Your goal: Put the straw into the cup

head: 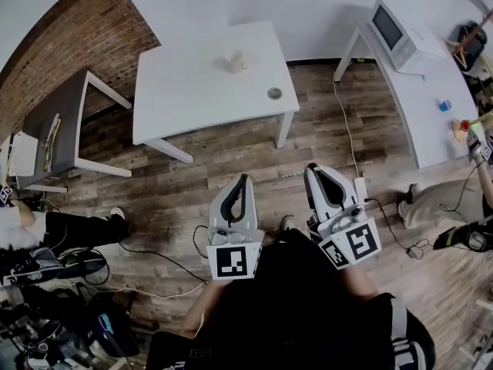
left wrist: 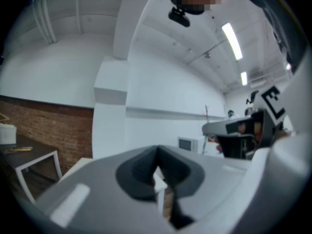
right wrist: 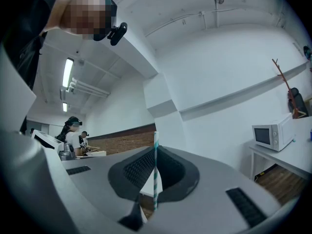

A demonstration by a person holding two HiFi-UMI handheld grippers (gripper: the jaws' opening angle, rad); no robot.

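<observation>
Holding the straw (right wrist: 155, 174) ready, we judge this the approach step, nothing inserted yet. Right claw (right wrist: 156, 152) is clamped on the straw, which stands upright between its jaws. Left claw (left wrist: 157, 155) is closed with nothing in it. The cup (head: 236, 62) sits on the white counter (head: 192, 99), well apart from both claws. Next we need to reach the counter, line the straw over the cup mouth, then lower it in.
</observation>
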